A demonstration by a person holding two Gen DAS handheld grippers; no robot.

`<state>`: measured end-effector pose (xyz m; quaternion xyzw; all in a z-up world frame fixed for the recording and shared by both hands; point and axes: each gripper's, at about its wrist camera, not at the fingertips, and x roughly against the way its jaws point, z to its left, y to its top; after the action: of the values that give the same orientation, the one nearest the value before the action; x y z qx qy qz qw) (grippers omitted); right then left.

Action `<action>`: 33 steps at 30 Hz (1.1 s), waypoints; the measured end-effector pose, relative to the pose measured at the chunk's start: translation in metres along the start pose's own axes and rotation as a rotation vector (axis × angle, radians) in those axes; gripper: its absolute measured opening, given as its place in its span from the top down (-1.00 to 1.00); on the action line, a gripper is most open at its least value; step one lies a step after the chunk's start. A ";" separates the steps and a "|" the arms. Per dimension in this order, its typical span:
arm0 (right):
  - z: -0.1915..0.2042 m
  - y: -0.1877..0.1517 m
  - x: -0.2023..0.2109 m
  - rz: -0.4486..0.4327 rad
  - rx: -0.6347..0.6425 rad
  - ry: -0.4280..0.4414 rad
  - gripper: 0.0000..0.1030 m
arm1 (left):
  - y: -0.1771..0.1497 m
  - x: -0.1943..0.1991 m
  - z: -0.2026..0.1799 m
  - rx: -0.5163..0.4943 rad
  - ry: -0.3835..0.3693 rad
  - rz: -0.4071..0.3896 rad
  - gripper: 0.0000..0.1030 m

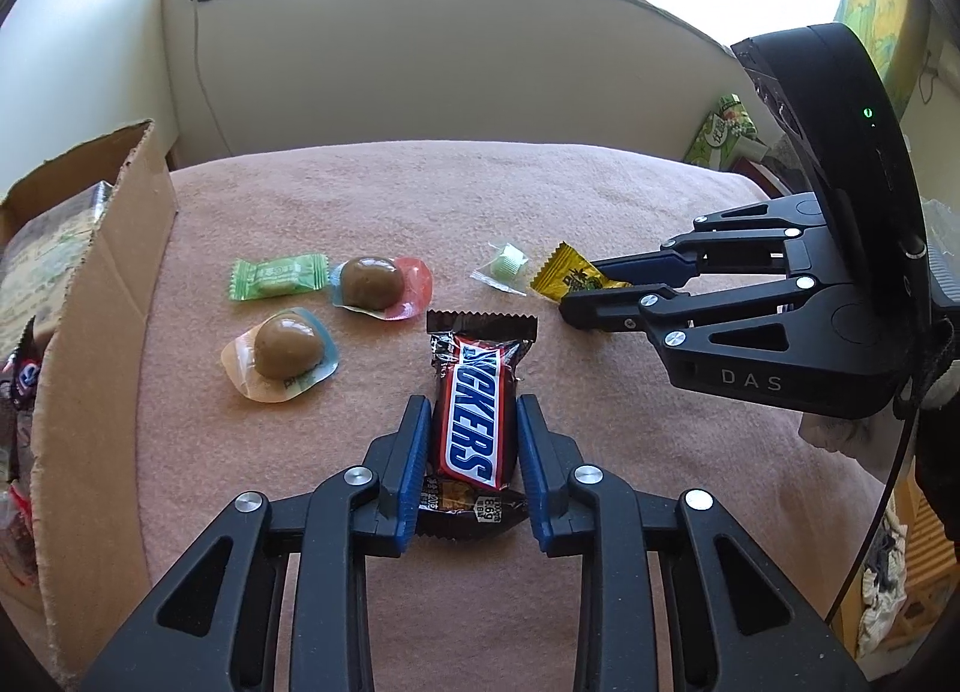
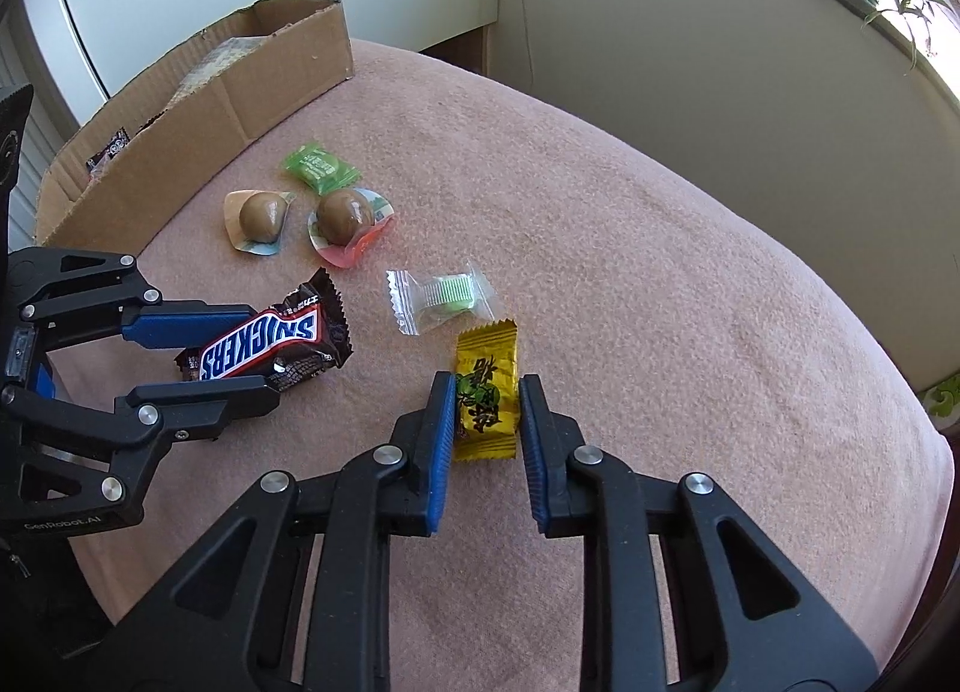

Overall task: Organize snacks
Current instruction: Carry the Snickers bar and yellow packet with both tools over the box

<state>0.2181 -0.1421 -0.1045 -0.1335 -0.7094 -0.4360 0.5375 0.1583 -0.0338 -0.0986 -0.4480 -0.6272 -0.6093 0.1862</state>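
A Snickers bar (image 1: 474,422) lies on the pink blanket between the blue pads of my left gripper (image 1: 471,410), which touch its sides; it also shows in the right wrist view (image 2: 264,347). My right gripper (image 2: 483,392) straddles a yellow candy (image 2: 486,398) with small gaps beside it; the yellow candy (image 1: 570,278) also shows in the left wrist view. Two brown egg packs (image 1: 285,353) (image 1: 372,284), a green candy (image 1: 276,275) and a clear-wrapped green candy (image 1: 504,263) lie on the blanket.
An open cardboard box (image 1: 102,284) holding snack packets stands at the left edge of the blanket (image 1: 420,200). A green packet (image 1: 720,134) sits at the far right. A wall and window sill run behind.
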 end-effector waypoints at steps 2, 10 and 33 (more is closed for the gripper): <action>0.000 -0.003 0.003 -0.005 -0.013 0.005 0.58 | -0.002 0.006 0.002 0.004 -0.002 -0.007 0.47; 0.002 -0.009 0.018 -0.028 -0.034 0.006 0.58 | -0.009 0.031 0.009 0.007 0.003 -0.052 0.47; 0.056 0.012 0.061 -0.132 -0.022 0.077 0.58 | -0.033 0.110 0.064 0.063 0.098 -0.192 0.47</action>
<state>0.1659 -0.1092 -0.0471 -0.0753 -0.6907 -0.4829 0.5330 0.0944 0.0673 -0.0448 -0.3496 -0.6762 -0.6254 0.1713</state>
